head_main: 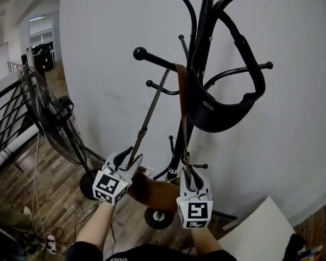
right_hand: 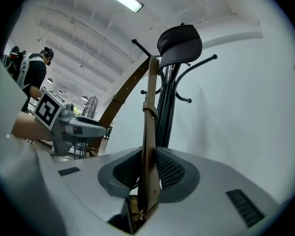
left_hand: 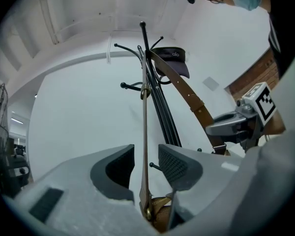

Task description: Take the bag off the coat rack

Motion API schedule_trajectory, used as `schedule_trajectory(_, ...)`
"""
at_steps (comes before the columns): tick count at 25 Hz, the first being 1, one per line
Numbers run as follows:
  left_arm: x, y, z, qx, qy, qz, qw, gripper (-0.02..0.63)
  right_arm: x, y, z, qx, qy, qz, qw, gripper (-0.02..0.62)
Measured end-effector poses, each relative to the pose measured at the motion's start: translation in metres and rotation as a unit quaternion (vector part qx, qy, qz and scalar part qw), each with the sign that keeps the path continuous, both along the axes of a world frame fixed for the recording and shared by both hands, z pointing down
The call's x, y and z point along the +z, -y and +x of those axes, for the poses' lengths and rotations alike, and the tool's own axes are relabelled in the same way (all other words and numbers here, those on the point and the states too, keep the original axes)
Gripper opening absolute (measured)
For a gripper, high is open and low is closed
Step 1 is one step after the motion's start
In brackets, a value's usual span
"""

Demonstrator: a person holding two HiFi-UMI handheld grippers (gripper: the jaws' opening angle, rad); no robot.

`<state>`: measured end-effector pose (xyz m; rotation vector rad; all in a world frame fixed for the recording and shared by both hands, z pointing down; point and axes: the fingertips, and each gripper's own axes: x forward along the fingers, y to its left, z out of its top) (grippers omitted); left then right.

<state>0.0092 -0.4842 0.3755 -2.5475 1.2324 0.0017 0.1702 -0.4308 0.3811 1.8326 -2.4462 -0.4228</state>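
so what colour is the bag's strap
Brown. The strap shows best in the right gripper view, running up between the jaws.

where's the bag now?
Head view, bottom centre: the brown bag hangs low beside the coat rack pole, between the left hand-held gripper and right hand-held gripper, both at its strap.

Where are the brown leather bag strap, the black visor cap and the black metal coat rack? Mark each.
brown leather bag strap [right_hand: 148, 132], right gripper view, mid-length of the band.
black visor cap [head_main: 223, 113], head view, on its curved brim.
black metal coat rack [head_main: 155, 60], head view, on a knob-tipped arm.
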Motion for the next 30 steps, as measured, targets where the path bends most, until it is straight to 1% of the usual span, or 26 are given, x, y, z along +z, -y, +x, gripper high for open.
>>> schedule_trajectory(1, 0.000, 0.000, 0.000, -0.001, -0.001, 0.001, 1.0000, 0.130, 0.000, 0.002, 0.000, -0.001, 0.000, 0.000, 1.000, 0.066)
schedule_trajectory(3, 0.000, 0.000, 0.000, -0.004, -0.003, 0.001, 1.0000, 0.087, 0.000, 0.005, -0.001, -0.001, -0.004, -0.003, 1.000, 0.097)
schedule_trajectory(4, 0.000, 0.000, -0.001, -0.006, -0.004, 0.000, 1.0000, 0.058, 0.000, 0.006, -0.001, 0.000, -0.006, -0.004, 1.000, 0.098)
schedule_trajectory(5, 0.000, 0.000, -0.002, -0.009, -0.006, -0.001, 0.9999, 0.034, -0.001, 0.007, -0.002, 0.002, -0.007, -0.004, 1.000, 0.086)
schedule_trajectory(6, 0.000, -0.001, -0.002, -0.010, -0.008, -0.003, 0.9999, 0.018, -0.001, 0.007, -0.001, 0.005, -0.008, -0.002, 1.000, 0.048)
schedule_trajectory(9, -0.001, -0.002, -0.001, -0.007, -0.009, -0.010, 0.9999, 0.020, -0.004, 0.007, 0.000, 0.006, -0.002, 0.008, 1.000, 0.032)
schedule_trajectory(15, 0.001, 0.000, 0.000, -0.013, 0.011, -0.015, 0.9998, 0.023, -0.002, 0.007, 0.002, 0.000, 0.004, 0.006, 1.000, 0.028)
schedule_trajectory(19, -0.001, -0.003, 0.000, -0.002, -0.003, -0.027, 0.9996, 0.021, -0.004, 0.003, 0.003, 0.000, 0.014, 0.003, 1.000, 0.028)
schedule_trajectory(23, -0.003, -0.008, -0.002, 0.008, -0.021, -0.025, 0.9994, 0.020, -0.007, 0.000, 0.005, 0.001, 0.029, 0.000, 1.000, 0.026)
schedule_trajectory(30, -0.005, -0.014, -0.008, 0.017, -0.029, -0.030, 0.9990, 0.017, -0.009, -0.005, 0.002, 0.007, 0.034, -0.006, 0.999, 0.026)
